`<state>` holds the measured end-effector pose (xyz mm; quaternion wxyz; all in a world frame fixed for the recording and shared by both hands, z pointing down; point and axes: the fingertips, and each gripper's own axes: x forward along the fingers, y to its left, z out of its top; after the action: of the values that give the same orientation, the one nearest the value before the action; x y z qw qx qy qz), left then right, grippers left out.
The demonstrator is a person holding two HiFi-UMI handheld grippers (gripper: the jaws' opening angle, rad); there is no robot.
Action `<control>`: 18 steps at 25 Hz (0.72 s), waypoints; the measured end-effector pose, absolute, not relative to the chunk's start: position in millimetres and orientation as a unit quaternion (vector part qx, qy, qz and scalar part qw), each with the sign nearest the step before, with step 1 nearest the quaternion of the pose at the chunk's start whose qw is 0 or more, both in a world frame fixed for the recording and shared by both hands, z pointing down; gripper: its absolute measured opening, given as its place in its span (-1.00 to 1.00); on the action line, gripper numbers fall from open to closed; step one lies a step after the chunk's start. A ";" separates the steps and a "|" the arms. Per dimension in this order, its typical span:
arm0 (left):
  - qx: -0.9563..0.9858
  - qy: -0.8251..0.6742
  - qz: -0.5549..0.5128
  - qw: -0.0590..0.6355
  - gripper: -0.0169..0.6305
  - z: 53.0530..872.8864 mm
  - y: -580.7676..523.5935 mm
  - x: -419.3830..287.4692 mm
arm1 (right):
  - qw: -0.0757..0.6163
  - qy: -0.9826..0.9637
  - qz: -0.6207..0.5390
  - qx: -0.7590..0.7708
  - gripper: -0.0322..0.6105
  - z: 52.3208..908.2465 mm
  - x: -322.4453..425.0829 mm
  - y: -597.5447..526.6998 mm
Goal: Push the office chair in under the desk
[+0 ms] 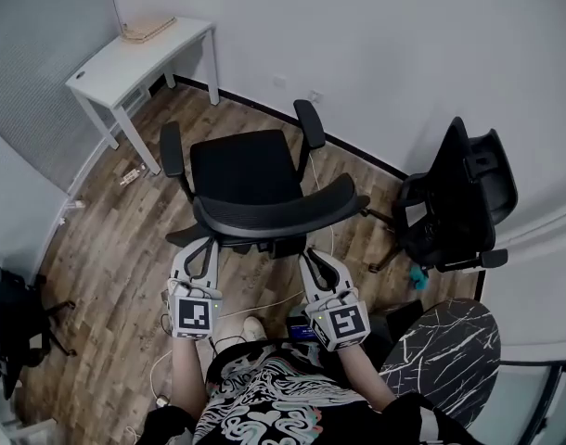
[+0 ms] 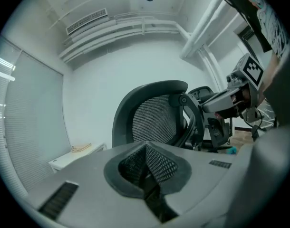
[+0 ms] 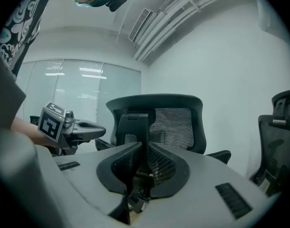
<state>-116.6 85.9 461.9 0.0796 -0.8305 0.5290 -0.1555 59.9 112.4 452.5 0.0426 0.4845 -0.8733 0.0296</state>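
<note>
The black mesh office chair [image 1: 255, 188] stands in the middle of the wood floor with its backrest toward me. The white desk [image 1: 144, 54] is against the far left wall, well apart from the chair. My left gripper [image 1: 206, 248] sits just behind the backrest's left end; its pads meet, so it is shut and empty [image 2: 146, 148]. On the right side, my right gripper [image 1: 313, 260] is behind the backrest, and a thin slit shows between its pads [image 3: 147, 148] with nothing pressed in them. Both gripper views look straight at the chair back [image 2: 152, 118] [image 3: 173, 122].
A second black chair [image 1: 459, 202] stands at the right by the wall. A dark marbled round top [image 1: 441, 350] is at my lower right. Another dark chair base [image 1: 9, 323] is at the left edge. A white cable [image 1: 264, 304] lies on the floor by my feet.
</note>
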 end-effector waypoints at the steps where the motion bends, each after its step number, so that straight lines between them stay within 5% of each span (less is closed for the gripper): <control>1: -0.830 0.526 -0.165 0.082 -0.88 463.5 86.8 -118.5 | 0.043 -0.874 0.030 0.484 -0.80 452.7 57.8 112.2; 11: -0.831 0.471 -0.274 0.113 -0.46 490.8 94.7 -126.6 | 0.049 -0.876 0.040 0.478 -0.62 455.0 47.3 110.6; 18: -0.832 0.432 -0.320 0.133 -0.42 495.6 91.1 -124.5 | 0.052 -0.878 0.046 0.473 -0.58 456.3 47.4 108.5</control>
<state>-124.5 91.1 495.6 0.1333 -0.8322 0.4324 -0.3205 47.4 108.5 456.3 0.0517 0.4732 -0.8782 0.0461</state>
